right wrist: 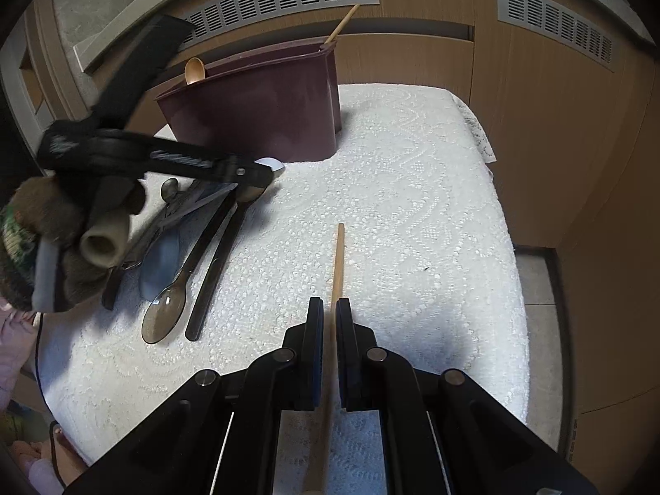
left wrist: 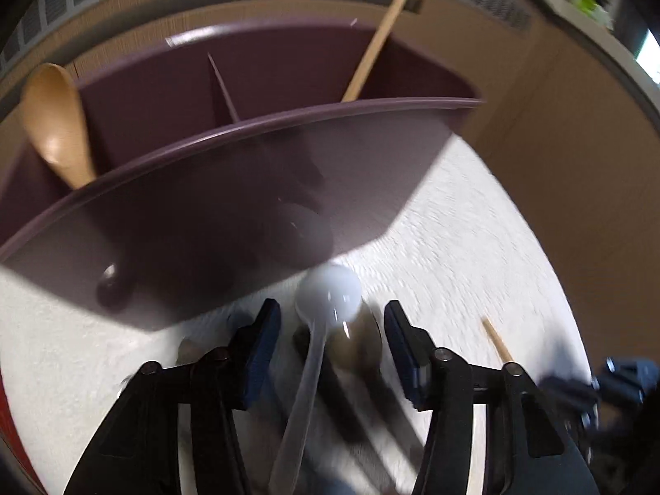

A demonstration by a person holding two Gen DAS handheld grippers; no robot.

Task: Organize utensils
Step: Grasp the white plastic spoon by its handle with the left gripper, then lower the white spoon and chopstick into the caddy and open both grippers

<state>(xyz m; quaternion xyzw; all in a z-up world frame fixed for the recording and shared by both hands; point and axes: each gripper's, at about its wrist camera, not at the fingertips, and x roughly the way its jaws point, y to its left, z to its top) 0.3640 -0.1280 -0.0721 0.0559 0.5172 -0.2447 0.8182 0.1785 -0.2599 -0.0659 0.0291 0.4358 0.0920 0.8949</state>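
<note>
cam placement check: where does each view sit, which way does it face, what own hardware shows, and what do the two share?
Left wrist: on the left gripper, angled down past its parted jaws at a white spoon before the maroon caddy.
Right wrist: on the right gripper, looking down the table; jaws shut on a wooden stick; the left gripper and gloved hand show.
Shared: caddy, white spoon, stick, lace cloth.

Left claw (left wrist: 332, 332): black plastic arms, dark blue pads, round metal pivot screws. Right claw (right wrist: 329, 321): same black build, blue pads, silver screws. Glove (right wrist: 53, 222) brown, knit camouflage-pattern cuff.
</note>
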